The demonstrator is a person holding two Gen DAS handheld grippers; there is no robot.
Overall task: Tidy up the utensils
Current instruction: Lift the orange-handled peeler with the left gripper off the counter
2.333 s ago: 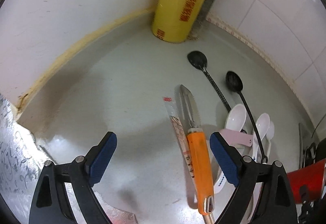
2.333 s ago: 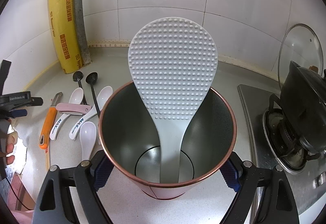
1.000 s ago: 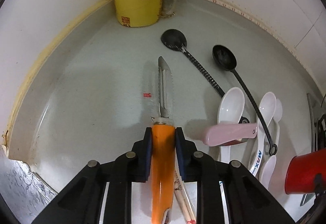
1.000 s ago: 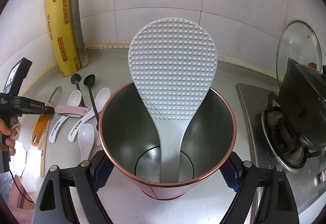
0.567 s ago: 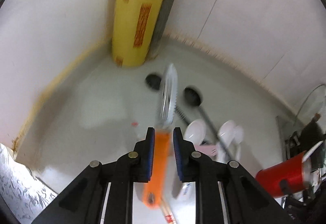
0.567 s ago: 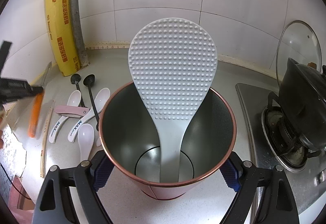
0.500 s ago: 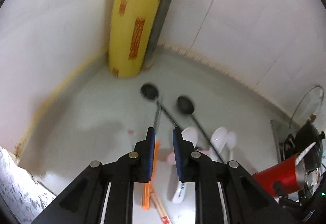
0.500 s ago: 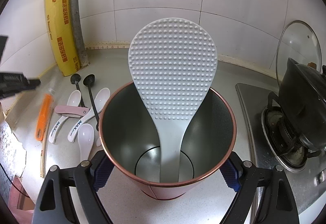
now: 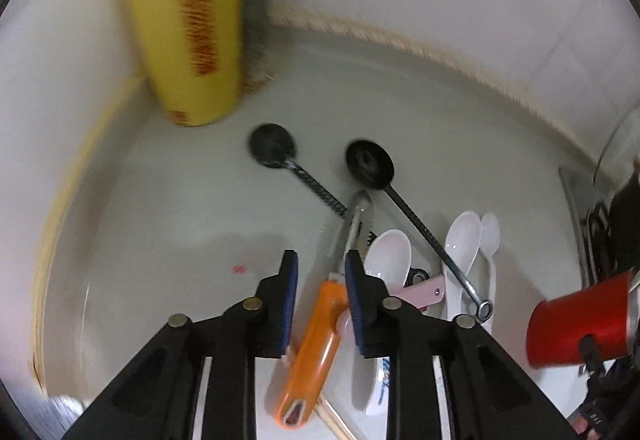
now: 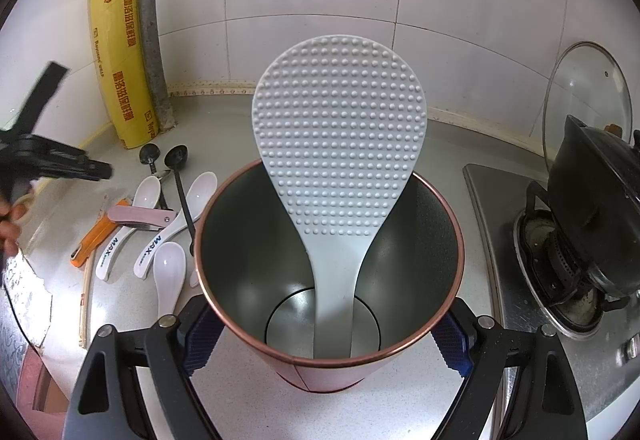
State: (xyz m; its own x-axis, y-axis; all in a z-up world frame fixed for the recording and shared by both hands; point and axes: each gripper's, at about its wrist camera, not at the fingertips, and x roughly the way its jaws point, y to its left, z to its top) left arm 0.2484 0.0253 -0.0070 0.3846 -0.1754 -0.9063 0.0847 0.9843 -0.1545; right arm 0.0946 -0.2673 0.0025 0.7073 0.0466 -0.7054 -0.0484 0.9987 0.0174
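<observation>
Left wrist view: orange-handled serrated metal peeler (image 9: 316, 336) flat on the grey countertop (image 9: 180, 199), toward its back left corner, among white ceramic spoons (image 9: 388, 256). Left gripper (image 9: 320, 268) above it, narrow jaws just opening, pressing nothing. Probably the pick-up step; calls for lowering and re-clamping the handle. Right gripper (image 10: 324, 336) clamped around red steel-lined cup (image 10: 432, 240), containing only a grey dimpled rice paddle (image 10: 340, 139).
</observation>
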